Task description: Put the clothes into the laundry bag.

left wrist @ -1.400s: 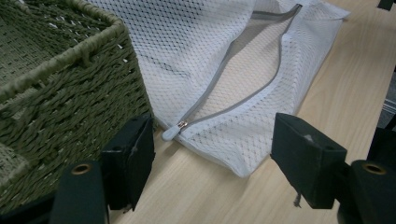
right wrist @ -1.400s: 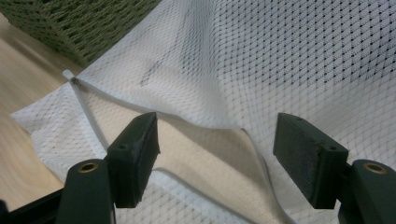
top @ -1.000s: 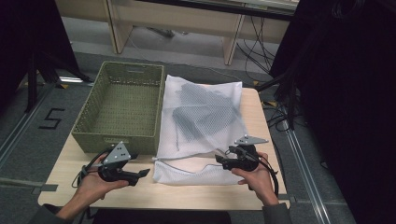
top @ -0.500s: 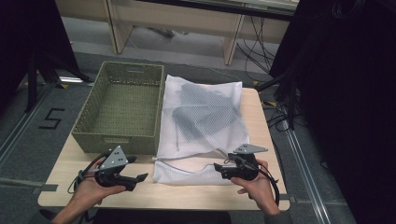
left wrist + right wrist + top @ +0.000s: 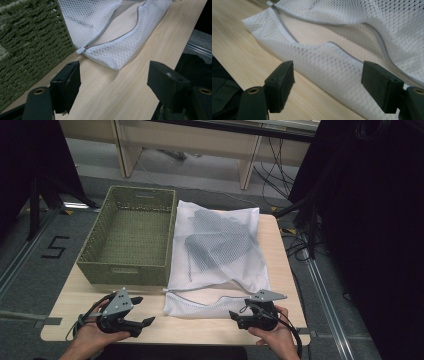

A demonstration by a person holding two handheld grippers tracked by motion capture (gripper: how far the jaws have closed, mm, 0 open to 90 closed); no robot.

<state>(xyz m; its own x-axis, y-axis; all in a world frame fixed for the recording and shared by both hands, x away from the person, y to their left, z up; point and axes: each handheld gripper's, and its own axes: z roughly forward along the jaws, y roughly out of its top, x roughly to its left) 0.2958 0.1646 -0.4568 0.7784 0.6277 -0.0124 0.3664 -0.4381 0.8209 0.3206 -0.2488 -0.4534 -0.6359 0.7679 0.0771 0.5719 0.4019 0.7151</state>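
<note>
Grippers left (image 5: 148, 322) and right (image 5: 233, 315), jaws spread and empty, have drawn nearer you from the unzipped mesh bag (image 5: 215, 250); no grip yet.

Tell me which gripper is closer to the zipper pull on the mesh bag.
The left gripper: the zipper pull lies just ahead of its open jaws, at the mesh bag's basket-side corner.

Green woven basket (image 5: 131, 237) on wooden table (image 5: 210, 330)

Lab; taped floor number (image 5: 54, 248), trailing cables (image 5: 272, 170).
</note>
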